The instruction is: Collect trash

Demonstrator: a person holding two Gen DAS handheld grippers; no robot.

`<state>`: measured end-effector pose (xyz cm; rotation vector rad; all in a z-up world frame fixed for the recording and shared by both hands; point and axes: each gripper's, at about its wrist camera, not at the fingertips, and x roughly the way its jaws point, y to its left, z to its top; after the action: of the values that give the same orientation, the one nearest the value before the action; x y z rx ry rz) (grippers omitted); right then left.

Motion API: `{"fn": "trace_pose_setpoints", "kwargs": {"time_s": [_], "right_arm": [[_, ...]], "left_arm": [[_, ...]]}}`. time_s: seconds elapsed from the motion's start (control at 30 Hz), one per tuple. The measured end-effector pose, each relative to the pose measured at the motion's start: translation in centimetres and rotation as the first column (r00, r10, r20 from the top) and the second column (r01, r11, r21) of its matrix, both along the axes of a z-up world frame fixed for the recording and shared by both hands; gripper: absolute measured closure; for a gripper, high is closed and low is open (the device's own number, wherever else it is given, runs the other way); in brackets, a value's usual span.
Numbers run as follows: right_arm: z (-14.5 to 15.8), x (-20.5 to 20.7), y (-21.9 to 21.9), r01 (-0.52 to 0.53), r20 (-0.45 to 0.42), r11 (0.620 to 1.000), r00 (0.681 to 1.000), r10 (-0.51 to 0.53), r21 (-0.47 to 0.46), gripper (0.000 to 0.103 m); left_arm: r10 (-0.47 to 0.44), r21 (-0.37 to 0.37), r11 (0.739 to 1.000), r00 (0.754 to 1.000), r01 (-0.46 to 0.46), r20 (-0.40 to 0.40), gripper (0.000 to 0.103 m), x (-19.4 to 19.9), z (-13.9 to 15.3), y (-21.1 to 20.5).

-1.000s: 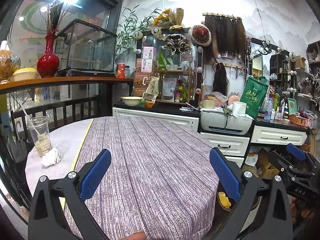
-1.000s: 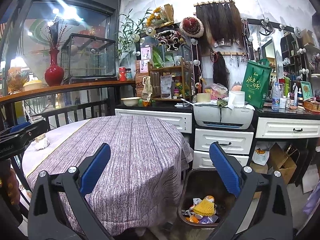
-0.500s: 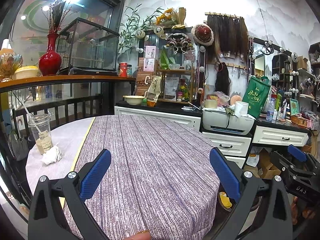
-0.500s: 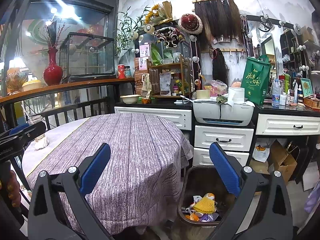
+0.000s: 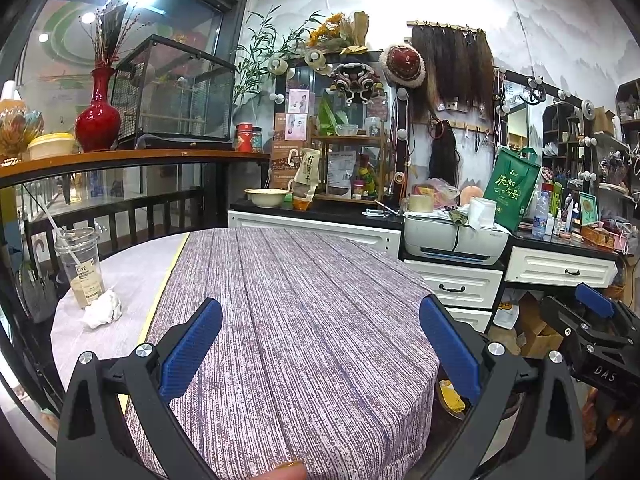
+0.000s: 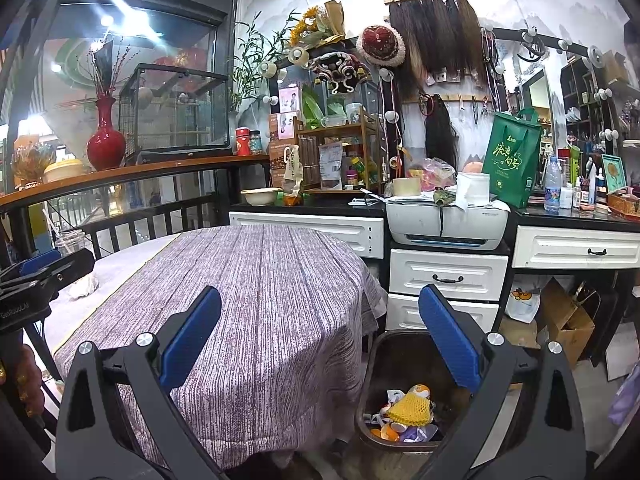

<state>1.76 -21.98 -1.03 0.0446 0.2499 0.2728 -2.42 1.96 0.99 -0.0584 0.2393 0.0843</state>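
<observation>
Both wrist views face across the table (image 5: 312, 300), sharing it.

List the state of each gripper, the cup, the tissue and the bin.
Left gripper: open, empty.
Right gripper: open, empty.
Clear plastic cup with straw: upright, nearly empty, on the table.
Crumpled white tissue: lying beside the cup.
Dark trash bin: open, holding trash.

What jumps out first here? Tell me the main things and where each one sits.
A round table under a purple striped cloth fills the middle. At its far left edge stand a plastic cup with a straw and a crumpled tissue against its base. On the floor to the table's right sits a dark bin holding trash, including yellow netting, and behind everything runs a cluttered counter with a red vase on the ledge at left.
</observation>
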Motion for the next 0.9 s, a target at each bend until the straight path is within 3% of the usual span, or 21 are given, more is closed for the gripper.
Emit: {"fn": "trace_pose_setpoints", "kwargs": {"time_s": [0.9], "right_arm": [[-0.33,0.18,-0.17,0.0,-0.009,1.0,1.0,0.0,0.001,0.006]], "left_arm": [[-0.016,-0.005,1.0,1.0,0.016,-0.02,0.005,0.35,-0.5,0.11]]}}
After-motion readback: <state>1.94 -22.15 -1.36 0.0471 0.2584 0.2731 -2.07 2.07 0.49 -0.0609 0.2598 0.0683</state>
